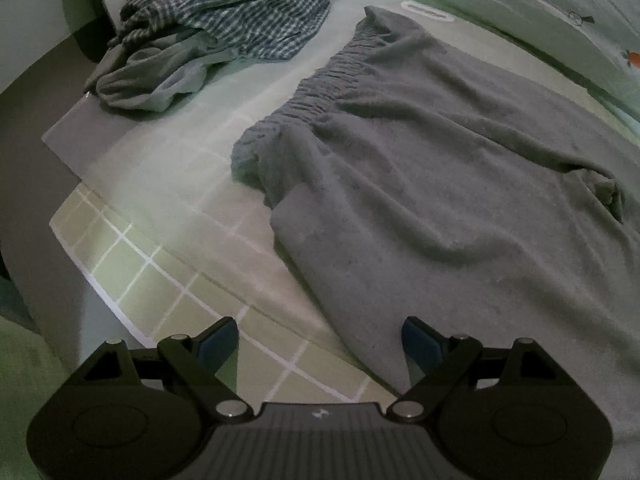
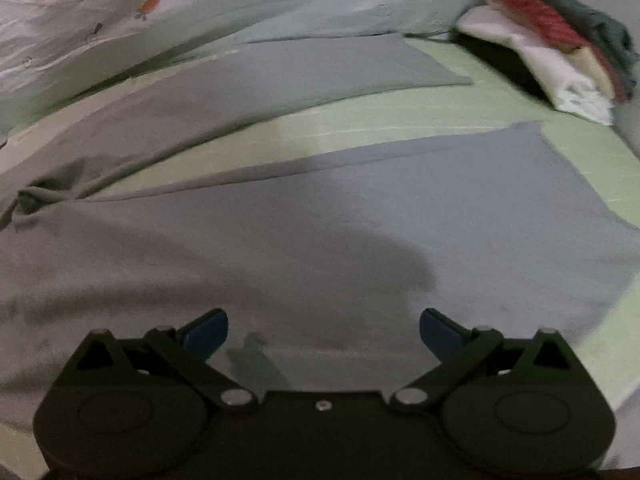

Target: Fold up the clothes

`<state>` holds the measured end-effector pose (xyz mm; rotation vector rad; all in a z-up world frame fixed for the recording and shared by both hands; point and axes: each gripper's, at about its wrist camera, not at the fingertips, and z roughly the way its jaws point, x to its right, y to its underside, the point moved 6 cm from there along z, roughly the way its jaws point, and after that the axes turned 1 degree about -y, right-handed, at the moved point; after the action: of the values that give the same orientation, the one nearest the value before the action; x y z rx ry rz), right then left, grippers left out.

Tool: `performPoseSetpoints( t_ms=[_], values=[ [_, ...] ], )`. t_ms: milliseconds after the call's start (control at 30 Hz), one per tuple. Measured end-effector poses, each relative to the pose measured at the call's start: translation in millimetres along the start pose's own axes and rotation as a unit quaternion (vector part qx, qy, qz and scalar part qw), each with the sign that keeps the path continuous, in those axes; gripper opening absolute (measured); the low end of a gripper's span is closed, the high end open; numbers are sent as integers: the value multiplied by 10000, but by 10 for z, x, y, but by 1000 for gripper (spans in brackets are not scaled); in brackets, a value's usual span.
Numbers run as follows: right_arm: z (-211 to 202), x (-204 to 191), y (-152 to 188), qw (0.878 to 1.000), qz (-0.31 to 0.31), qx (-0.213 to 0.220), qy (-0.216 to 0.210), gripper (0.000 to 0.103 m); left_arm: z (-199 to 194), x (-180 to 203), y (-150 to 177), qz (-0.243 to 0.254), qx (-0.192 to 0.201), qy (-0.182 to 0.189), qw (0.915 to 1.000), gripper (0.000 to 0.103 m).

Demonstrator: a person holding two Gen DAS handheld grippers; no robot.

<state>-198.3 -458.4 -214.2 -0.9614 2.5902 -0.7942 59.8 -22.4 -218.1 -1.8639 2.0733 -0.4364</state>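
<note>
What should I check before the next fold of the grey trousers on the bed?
1. Left gripper open, nothing between the pads: ok.
2. Right gripper open and empty: ok.
3. Grey fleece trousers with gathered waistband spread out: ok, some wrinkles.
4. The two trouser legs lie apart, not stacked: not ok.
5. Crumpled checked garment pile apart from the trousers: ok.
6. Stack of folded clothes in the far corner, out of the way: ok.

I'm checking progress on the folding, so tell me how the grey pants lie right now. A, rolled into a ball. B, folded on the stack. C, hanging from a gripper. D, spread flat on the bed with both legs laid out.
D: the grey pants lie spread on the bed, both legs laid out, and neither open gripper holds them.
</note>
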Motion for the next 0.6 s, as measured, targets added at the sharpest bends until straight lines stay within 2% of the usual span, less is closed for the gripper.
performPoseSetpoints(
  t_ms=[100, 167, 267, 367, 600],
  values=[
    [123, -135, 90, 9998, 50, -167, 14, 103, 20, -27, -31, 101, 5, 34, 9999, 90],
    [63, -207, 186, 9993, -299, -186, 88, 103, 33, -43, -52, 144, 23, 60, 9999, 90],
    [-74, -162, 351, 9990, -242, -378, 41, 103, 50, -62, -79, 134, 43, 91, 9999, 90],
    [-212, -135, 517, 9979, -367, -532, 57, 103, 62, -87, -114, 20, 66, 121, 9999, 90],
    [-374, -139, 636, 9943, -662, -831, -24, 103, 109, -157, -205, -439, 77, 182, 9988, 90]
  ],
)
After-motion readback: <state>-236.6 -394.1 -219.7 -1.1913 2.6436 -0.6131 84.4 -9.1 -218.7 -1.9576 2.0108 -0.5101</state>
